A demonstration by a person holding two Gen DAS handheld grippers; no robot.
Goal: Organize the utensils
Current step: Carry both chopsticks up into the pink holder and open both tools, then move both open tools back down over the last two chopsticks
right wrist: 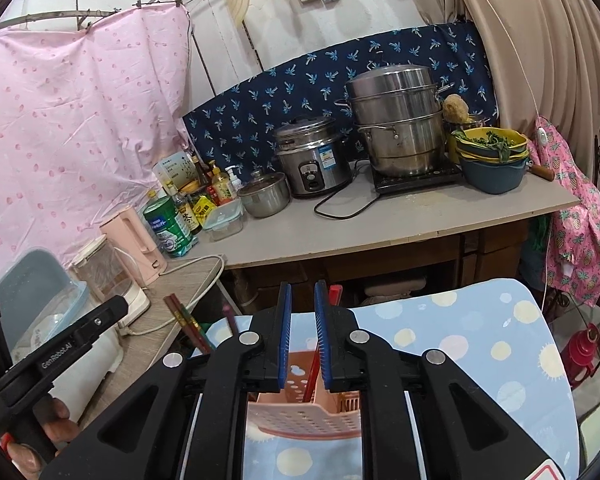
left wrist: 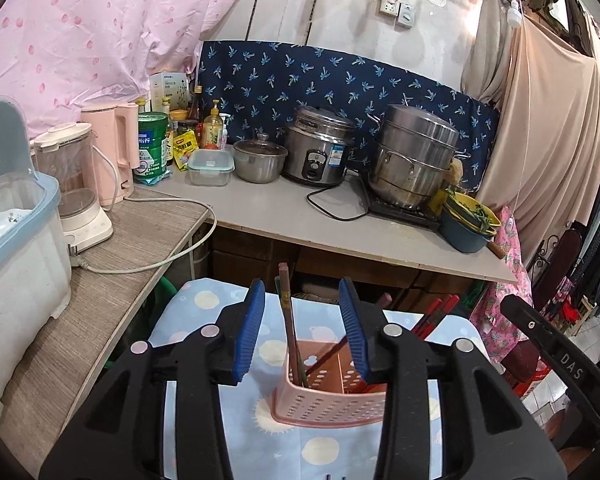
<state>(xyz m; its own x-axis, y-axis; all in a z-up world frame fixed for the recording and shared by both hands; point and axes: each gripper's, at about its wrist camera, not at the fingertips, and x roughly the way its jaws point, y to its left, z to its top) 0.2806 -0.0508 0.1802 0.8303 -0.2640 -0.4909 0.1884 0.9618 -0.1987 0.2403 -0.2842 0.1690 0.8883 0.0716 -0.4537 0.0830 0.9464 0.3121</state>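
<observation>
Pink perforated plastic is what you're working over: the utensil basket (left wrist: pixel 332 384) sits on a blue cloth-covered surface (left wrist: pixel 220 420) patterned with suns and dots, low between both pairs of tongs. Your left tongs (left wrist: pixel 302 332) stand apart, their blue pads clear of the brown chopsticks (left wrist: pixel 289 320), which rise upright from the basket's near-left compartment toward 12 o'clock, free between the pads. Your right tongs (right wrist: pixel 303 340) are only narrowly parted, and red chopsticks (right wrist: pixel 314 372) run down between the pads into the basket (right wrist: pixel 300 412); whether the pads press them can't be told. From here the risk looks like the light basket tipping: one more pair leans across it toward 2 o'clock, and the tall sticks load one side. If you pull the left tongs back carelessly, a pad could snag the brown pair and lever the basket over. If the right pair isn't seated, letting go may let it topple out toward the cloth's edge at 3 o'clock.
</observation>
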